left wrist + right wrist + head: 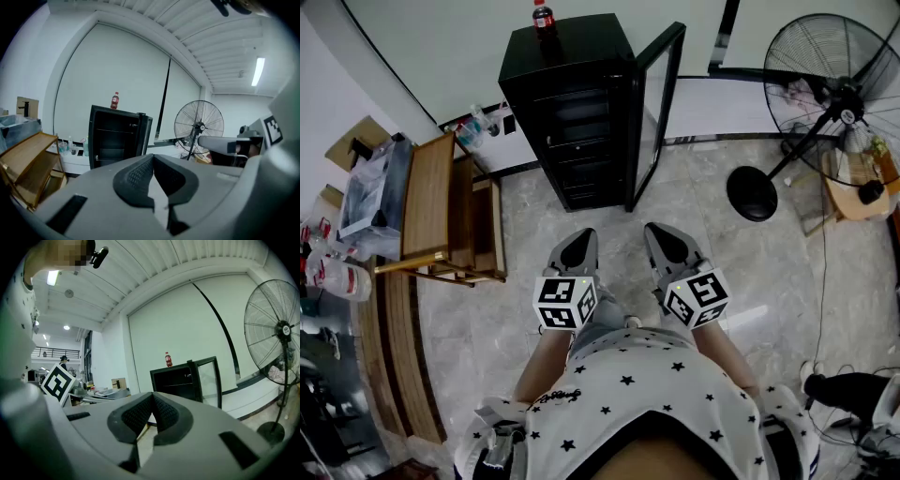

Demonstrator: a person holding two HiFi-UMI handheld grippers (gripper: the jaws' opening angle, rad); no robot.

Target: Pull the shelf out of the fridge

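A black fridge [572, 112] stands across the floor ahead of me, with its glass door [658, 103] swung open to the right. Dark wire shelves [581, 141] sit inside it, and a cola bottle [543, 17] stands on top. Both grippers are held close to the person's body, well short of the fridge. The left gripper [578, 240] is shut with nothing in it, and so is the right gripper [666, 240]. In the left gripper view the jaws [152, 158] meet below the fridge [115, 136]. In the right gripper view the jaws [152, 395] meet in front of the fridge [183, 378].
A wooden rack [441, 211] stands left of the fridge, with a clear plastic bin [370, 192] beside it. A large pedestal fan [834, 89] with a round black base [752, 192] stands at the right. Marble floor lies between me and the fridge.
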